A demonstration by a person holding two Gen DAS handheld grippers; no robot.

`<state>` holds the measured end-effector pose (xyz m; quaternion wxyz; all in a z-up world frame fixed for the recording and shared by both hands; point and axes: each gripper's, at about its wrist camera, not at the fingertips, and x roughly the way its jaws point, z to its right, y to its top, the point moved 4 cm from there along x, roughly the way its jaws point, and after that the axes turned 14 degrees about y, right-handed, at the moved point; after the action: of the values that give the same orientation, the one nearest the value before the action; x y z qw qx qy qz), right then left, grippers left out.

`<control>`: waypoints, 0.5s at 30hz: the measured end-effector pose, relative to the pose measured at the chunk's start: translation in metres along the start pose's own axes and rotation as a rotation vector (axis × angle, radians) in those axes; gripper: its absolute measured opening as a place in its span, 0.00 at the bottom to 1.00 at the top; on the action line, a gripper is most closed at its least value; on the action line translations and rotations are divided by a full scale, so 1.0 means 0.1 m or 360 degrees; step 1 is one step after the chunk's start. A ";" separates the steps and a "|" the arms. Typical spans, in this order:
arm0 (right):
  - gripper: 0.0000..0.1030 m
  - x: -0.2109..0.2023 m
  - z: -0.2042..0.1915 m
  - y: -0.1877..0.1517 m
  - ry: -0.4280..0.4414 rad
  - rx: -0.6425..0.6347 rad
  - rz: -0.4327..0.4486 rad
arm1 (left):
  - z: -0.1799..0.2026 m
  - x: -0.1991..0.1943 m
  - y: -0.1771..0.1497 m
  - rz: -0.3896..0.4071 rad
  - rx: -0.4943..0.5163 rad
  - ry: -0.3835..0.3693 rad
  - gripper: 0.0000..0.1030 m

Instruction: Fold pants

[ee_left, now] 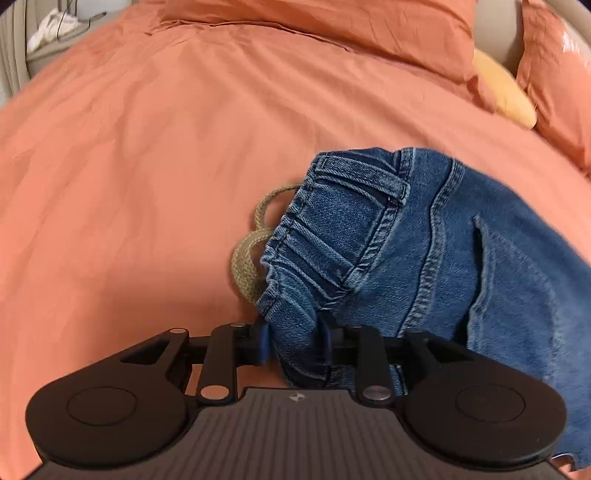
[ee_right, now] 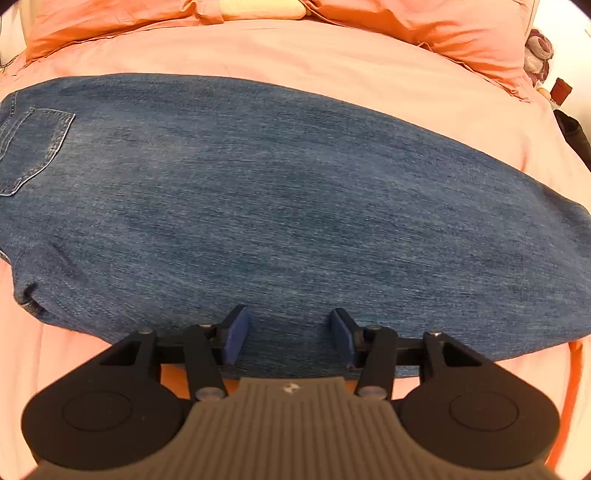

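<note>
Blue denim pants (ee_left: 424, 251) lie on an orange bed. In the left wrist view their elastic waistband (ee_left: 317, 236) with a beige drawstring (ee_left: 247, 266) is bunched up, and my left gripper (ee_left: 295, 343) is shut on the waistband's near corner. In the right wrist view the pants (ee_right: 277, 192) lie flat, folded lengthwise, with a back pocket (ee_right: 33, 147) at the left. My right gripper (ee_right: 290, 338) is open, its blue pads (ee_right: 236, 336) over the near edge of the leg, holding nothing.
The orange duvet (ee_left: 147, 166) covers the bed. Orange pillows (ee_left: 332, 33) and a yellow cushion (ee_left: 506, 92) lie at the head. A white cloth (ee_left: 51, 26) sits on a stand far left. Small objects (ee_right: 554, 88) stand beside the bed at right.
</note>
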<state>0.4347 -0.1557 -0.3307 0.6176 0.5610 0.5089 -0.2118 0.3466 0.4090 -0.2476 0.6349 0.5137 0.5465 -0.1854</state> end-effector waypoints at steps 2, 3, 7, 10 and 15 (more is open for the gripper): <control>0.45 -0.03 0.03 -0.01 -0.0003 0.0012 0.0013 | 0.09 -0.08 0.01 0.0025 0.0120 0.0122 0.60; 0.43 -0.07 0.02 -0.02 -0.0004 0.0015 0.0026 | 0.14 -0.15 0.01 0.0066 0.0218 0.0191 0.69; 0.35 -0.31 -0.12 -0.11 0.0092 0.0006 0.0108 | 0.20 -0.47 -0.05 0.0221 0.0512 0.0292 0.77; 0.35 -0.55 -0.37 -0.20 0.0234 -0.0069 0.0191 | 0.22 -0.71 -0.06 0.0309 0.0610 0.0383 0.69; 0.33 -0.67 -0.87 -0.32 0.0511 -0.0179 0.0224 | 0.29 -1.00 -0.13 0.0419 0.0743 0.0354 0.69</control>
<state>0.3483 -0.1064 -0.2751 0.5721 0.5864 0.5716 -0.0471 0.3179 0.3460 -0.1681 0.4543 0.7297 0.4838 -0.1646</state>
